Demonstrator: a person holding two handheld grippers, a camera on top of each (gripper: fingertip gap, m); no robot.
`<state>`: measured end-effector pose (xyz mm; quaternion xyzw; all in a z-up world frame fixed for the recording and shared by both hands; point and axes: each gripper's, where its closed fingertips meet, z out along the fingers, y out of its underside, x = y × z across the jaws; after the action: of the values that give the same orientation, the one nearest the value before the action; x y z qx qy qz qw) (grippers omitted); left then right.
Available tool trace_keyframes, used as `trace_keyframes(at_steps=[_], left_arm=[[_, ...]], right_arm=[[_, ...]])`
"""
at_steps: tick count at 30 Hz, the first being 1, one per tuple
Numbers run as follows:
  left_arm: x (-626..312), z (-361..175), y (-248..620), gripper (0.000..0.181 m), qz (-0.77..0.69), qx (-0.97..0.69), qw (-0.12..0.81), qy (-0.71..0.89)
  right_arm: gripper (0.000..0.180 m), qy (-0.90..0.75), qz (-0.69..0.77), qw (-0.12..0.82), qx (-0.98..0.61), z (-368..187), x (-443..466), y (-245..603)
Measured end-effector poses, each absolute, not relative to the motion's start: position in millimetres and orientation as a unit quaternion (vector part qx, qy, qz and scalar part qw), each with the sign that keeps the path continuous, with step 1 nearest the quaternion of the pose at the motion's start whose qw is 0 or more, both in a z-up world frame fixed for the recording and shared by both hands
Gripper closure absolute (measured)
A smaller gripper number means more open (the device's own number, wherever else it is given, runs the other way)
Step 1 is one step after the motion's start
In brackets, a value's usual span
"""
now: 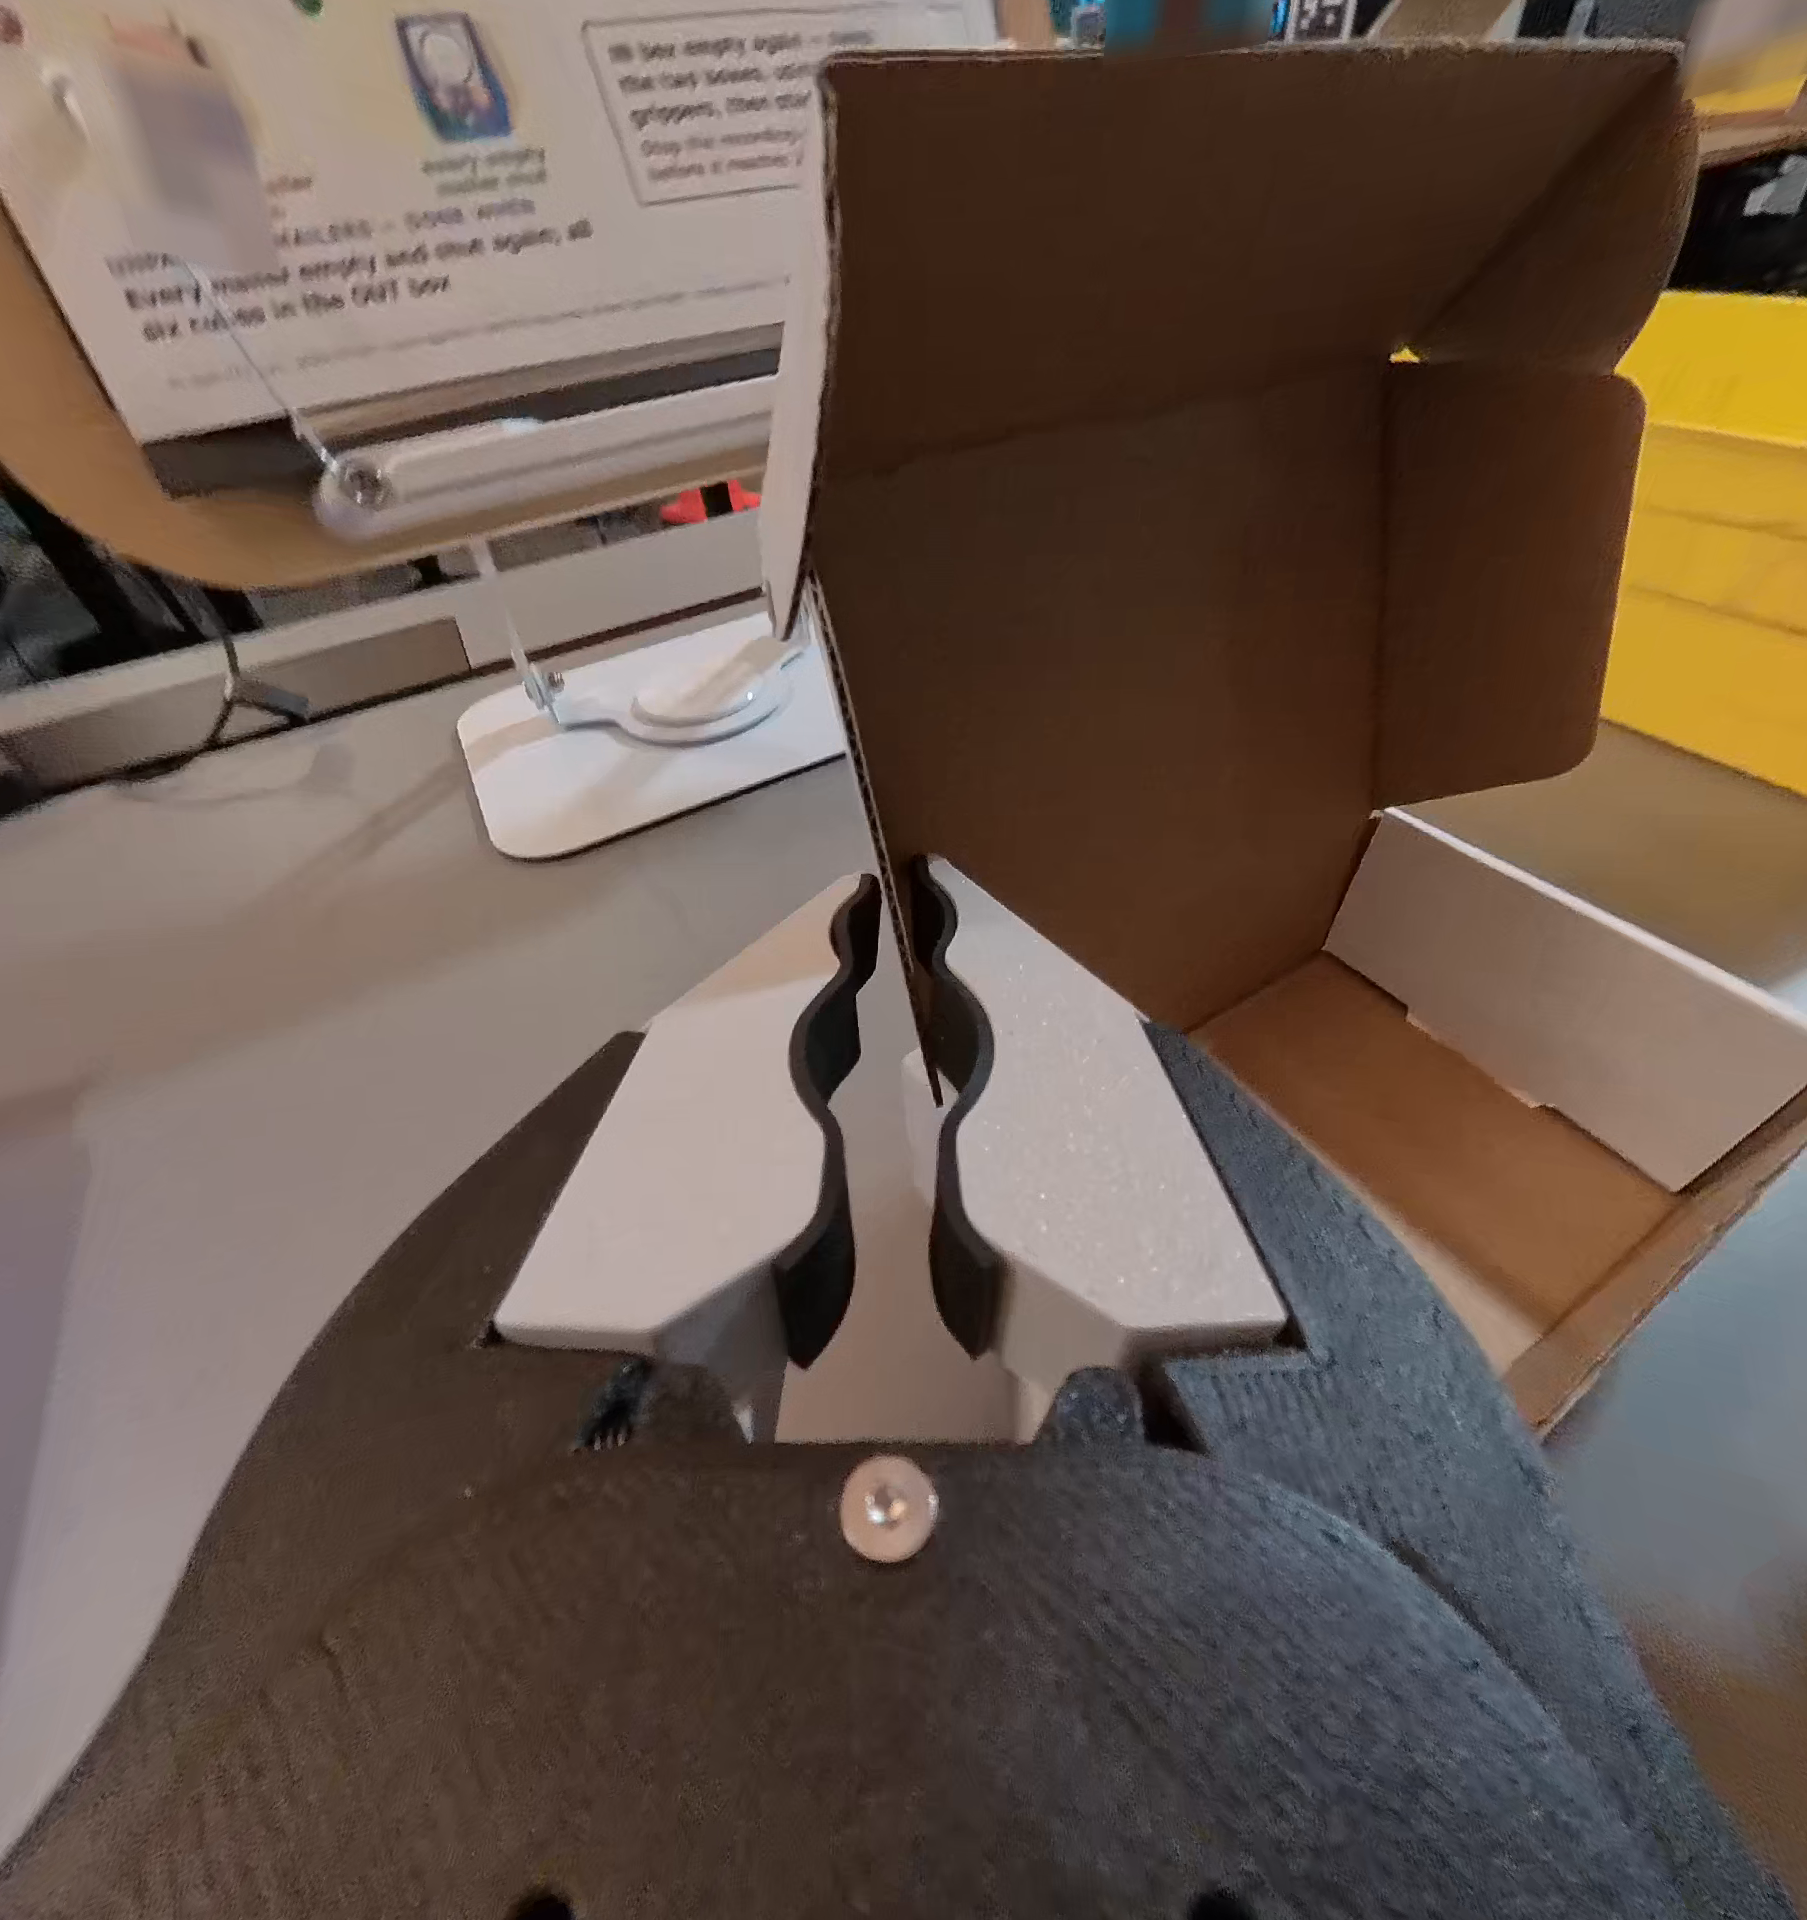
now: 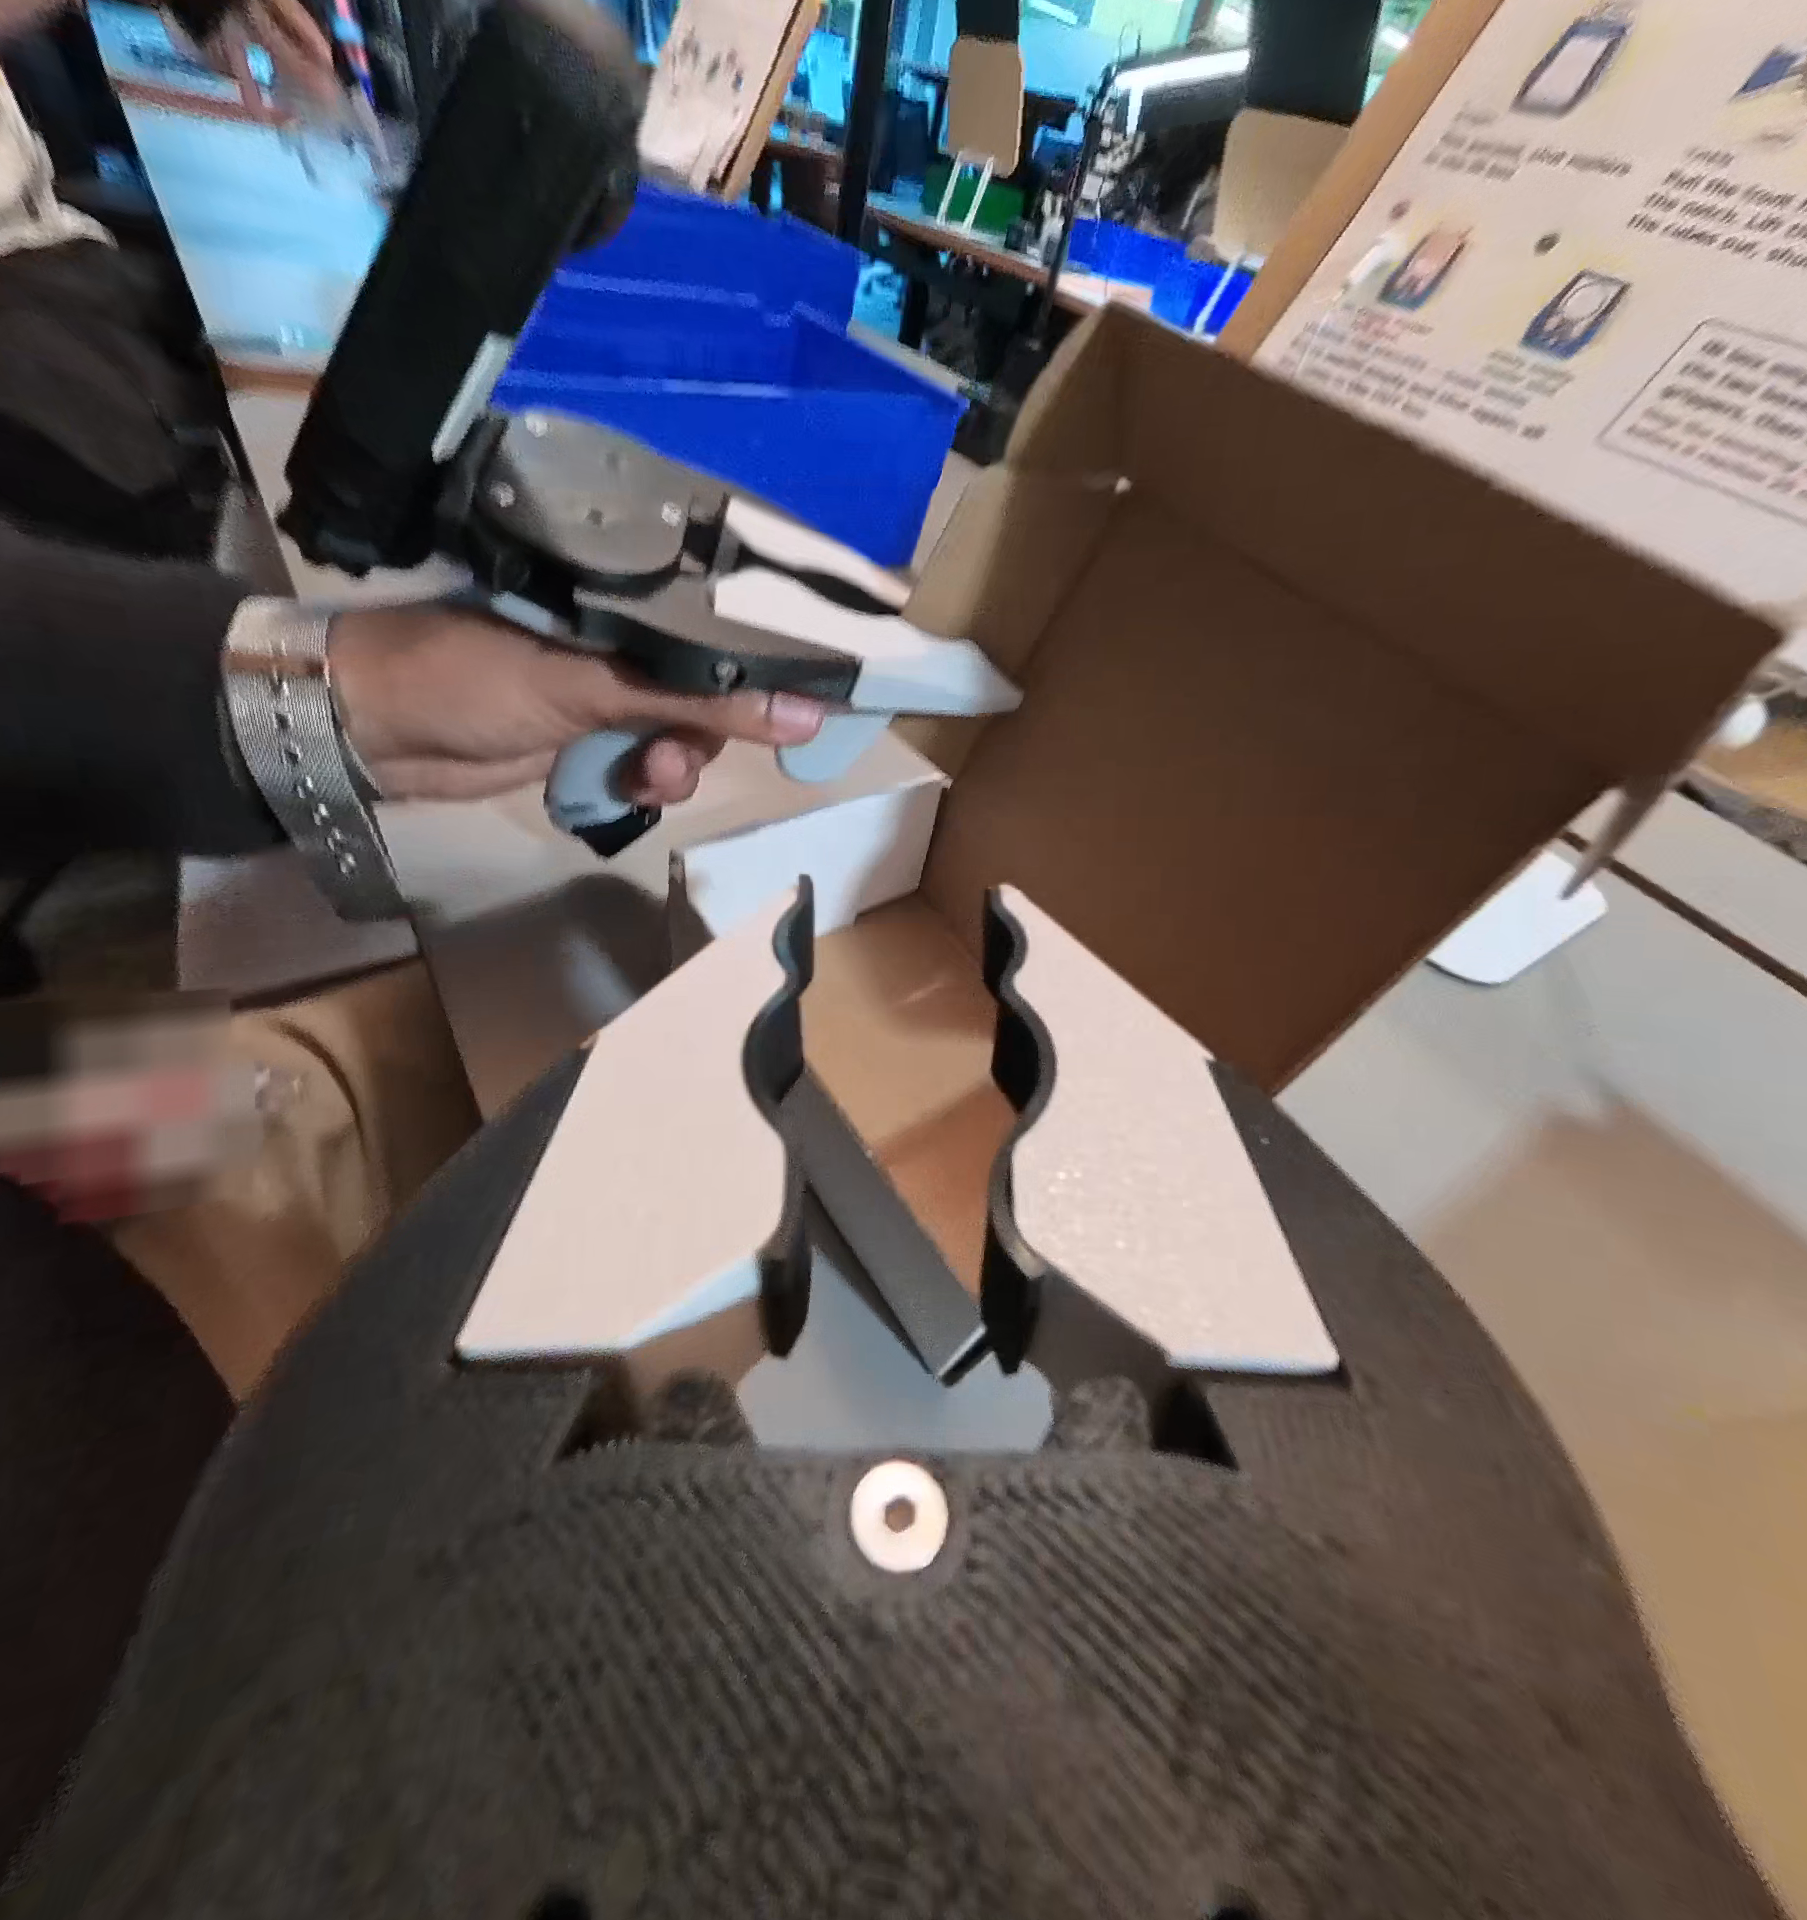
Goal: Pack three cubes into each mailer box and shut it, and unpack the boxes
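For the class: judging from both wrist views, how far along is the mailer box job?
Done: the mailer box is open and looks empty of cubes where visible. In hand: the left gripper pinches the raised lid edge; the right gripper hovers open. Left: shutting the box.

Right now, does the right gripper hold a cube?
No: the right gripper is open, with only the mailer box floor visible between its jaws.
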<state>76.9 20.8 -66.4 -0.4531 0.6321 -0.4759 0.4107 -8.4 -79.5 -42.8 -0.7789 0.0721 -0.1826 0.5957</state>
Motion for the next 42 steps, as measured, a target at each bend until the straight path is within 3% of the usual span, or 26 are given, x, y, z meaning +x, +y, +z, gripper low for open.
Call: trace_keyframes(at_steps=[8,14,20,26,31,37,42], left_arm=[[79.4,-68.6,60.1,0.177,-0.527,-0.564,0.324,0.547],[81.5,-69.4,72.2,0.178,-0.512,-0.546,0.372,0.549],[82.7,-71.5,66.7,0.177,-0.530,-0.546,0.362,0.538],[87.4,-71.7,65.5,0.177,-0.537,-0.544,0.359,0.535],[89.4,-73.5,70.0,0.178,-0.547,-0.560,0.340,0.520],[90.4,-74.6,74.6,0.178,-0.567,-0.580,0.311,0.496],[92.4,-74.8,77.8,0.178,-0.574,-0.584,0.303,0.488]], right_arm=[[0.146,0.025,-0.127,0.653,-0.746,46.8,-11.8,-2.1],[0.145,-0.098,-0.100,0.647,-0.749,102.5,-44.1,103.1],[0.146,-0.164,-0.057,0.605,-0.777,112.3,-48.7,203.3],[0.139,-0.173,0.037,0.489,-0.854,76.5,-32.9,318.1],[0.139,-0.182,0.072,0.383,-0.903,12.9,-18.2,402.2],[0.127,-0.233,0.084,0.224,-0.943,-74.1,-22.9,435.2],[0.119,-0.279,0.018,0.177,-0.944,-111.7,-18.7,455.1]])
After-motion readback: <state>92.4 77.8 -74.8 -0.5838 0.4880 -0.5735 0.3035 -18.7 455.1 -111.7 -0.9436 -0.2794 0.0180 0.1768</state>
